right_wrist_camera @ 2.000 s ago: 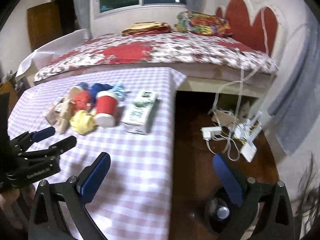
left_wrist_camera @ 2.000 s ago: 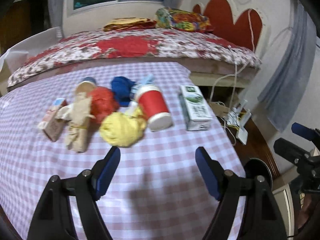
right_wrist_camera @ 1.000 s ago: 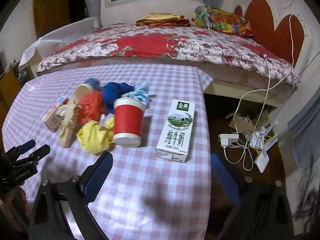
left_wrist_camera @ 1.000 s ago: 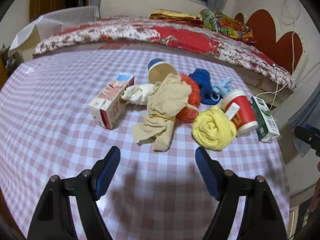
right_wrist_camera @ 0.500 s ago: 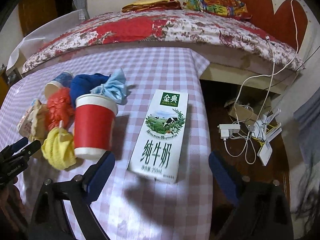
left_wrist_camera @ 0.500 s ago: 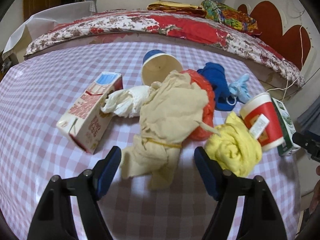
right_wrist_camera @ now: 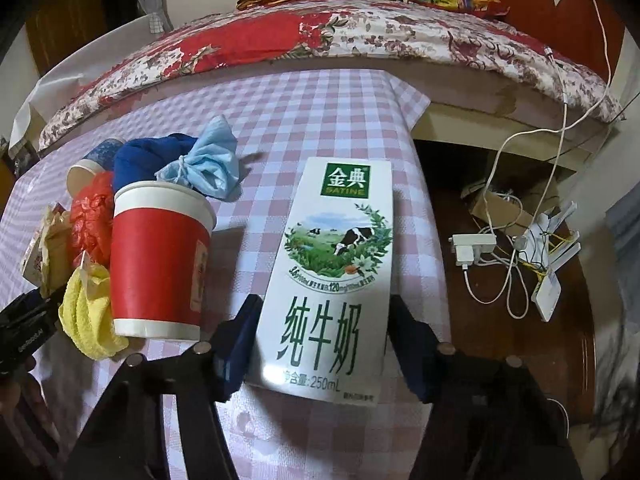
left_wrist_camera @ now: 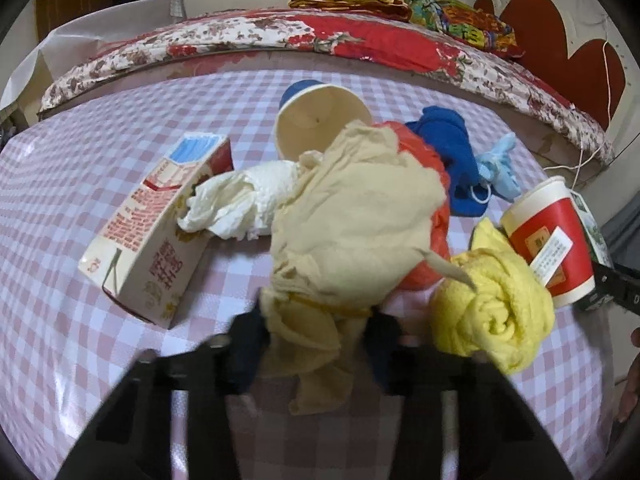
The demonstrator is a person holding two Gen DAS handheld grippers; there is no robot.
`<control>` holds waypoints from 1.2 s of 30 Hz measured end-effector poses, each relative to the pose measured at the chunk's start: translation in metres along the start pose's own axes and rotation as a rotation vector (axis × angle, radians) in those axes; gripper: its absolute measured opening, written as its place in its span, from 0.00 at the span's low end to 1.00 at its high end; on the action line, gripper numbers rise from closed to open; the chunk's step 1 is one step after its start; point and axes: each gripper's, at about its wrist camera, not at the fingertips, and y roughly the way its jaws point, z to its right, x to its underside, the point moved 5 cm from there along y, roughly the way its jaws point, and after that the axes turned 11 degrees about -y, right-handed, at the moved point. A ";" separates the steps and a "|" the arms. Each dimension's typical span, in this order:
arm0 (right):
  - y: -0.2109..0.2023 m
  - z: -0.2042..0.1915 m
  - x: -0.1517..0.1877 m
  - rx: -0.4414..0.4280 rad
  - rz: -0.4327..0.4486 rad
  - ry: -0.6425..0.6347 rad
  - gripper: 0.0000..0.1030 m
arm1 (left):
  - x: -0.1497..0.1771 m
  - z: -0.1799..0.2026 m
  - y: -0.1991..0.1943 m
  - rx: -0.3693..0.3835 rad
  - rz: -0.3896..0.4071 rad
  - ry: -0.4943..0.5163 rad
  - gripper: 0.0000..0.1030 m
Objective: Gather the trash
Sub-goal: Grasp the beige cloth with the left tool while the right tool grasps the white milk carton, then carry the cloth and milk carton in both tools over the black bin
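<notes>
Pinching the lower, tied-off end of the beige cloth bundle [left_wrist_camera: 352, 216], the left gripper [left_wrist_camera: 316, 344] has just been closing and its blue pads now press the cloth from both sides on the checked tablecloth [left_wrist_camera: 60, 184]. The right gripper [right_wrist_camera: 324, 344] has likewise been closing and its pads sit against both long sides of the white milk carton [right_wrist_camera: 336, 256], lying flat beside the upturned red paper cup [right_wrist_camera: 160, 256]. A yellow cloth roll [left_wrist_camera: 496, 308], a pink carton [left_wrist_camera: 156, 228] and crumpled white tissue [left_wrist_camera: 240, 200] lie around the bundle.

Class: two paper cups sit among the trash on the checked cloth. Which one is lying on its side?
The blue-based cup, tipped with its open mouth showing, behind the beige rag. The red cup stands upside down on its rim beside the milk carton.
</notes>
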 end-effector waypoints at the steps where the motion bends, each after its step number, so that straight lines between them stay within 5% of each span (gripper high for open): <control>1: -0.002 0.000 0.000 -0.002 0.006 0.005 0.61 | 0.000 -0.001 -0.002 0.006 0.005 -0.006 0.34; 22: -0.086 0.005 0.024 -0.012 0.141 -0.009 0.56 | 0.011 0.014 -0.070 0.057 0.090 0.021 0.28; 36: -0.131 0.057 0.079 0.057 0.156 0.034 0.56 | 0.047 0.080 -0.086 0.123 0.056 0.137 0.28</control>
